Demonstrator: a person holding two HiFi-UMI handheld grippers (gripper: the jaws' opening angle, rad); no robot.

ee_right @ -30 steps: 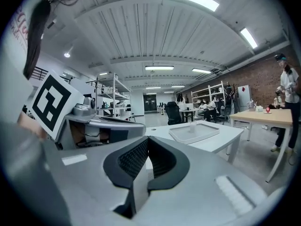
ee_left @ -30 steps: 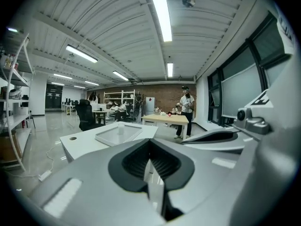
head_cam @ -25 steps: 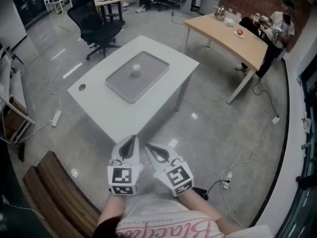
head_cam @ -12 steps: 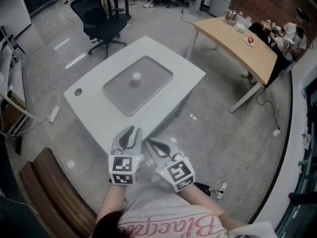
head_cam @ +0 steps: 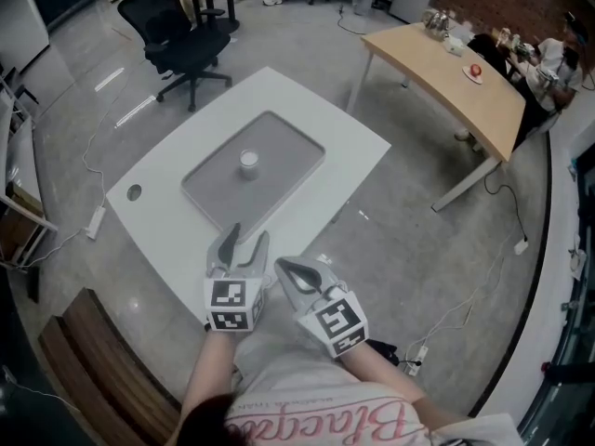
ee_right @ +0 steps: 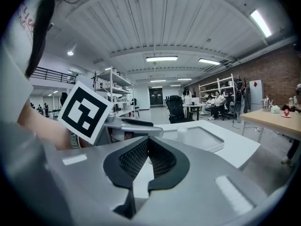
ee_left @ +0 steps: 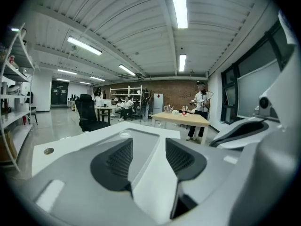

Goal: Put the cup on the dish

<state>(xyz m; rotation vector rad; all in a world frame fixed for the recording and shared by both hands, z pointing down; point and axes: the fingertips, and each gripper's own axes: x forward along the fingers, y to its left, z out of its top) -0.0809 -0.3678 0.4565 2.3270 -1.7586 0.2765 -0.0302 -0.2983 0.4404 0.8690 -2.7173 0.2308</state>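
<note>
Left gripper (head_cam: 249,233): held low before the body at the near corner of the white table (head_cam: 339,133); jaws parted and opening, nothing between them, only table top seen through the gap.
Right gripper (head_cam: 282,266): just beside the left one, on its right, angled toward it; jaws pressed together, empty.
Marker cubes: one black-and-white cube (head_cam: 231,305) on the back of the left gripper, another (head_cam: 337,323) on the right, both close to the person's wrists.
Cup (head_cam: 248,163): small, white, upright, standing on the dish near its middle, a little toward the far-left side; well apart from both grippers.
Dish (head_cam: 279,170): flat, grey, rectangular with rounded corners and a raised rim, lying in the middle of the table, turned at an angle to the viewer.
Table top: bare apart from the dish, with a round cable hole (head_cam: 135,192) near the left corner.
Beyond the table: a black office chair (head_cam: 181,35) at the far left; a long wooden table (head_cam: 446,63) at the far right carrying small items too small to tell, with seated people (head_cam: 548,59) at its far end.
Floor: glossy grey, with cables (head_cam: 465,291) trailing at right and a power strip (head_cam: 96,221) at left.
Near left: slatted wooden bench (head_cam: 102,360) beside the person.
</note>
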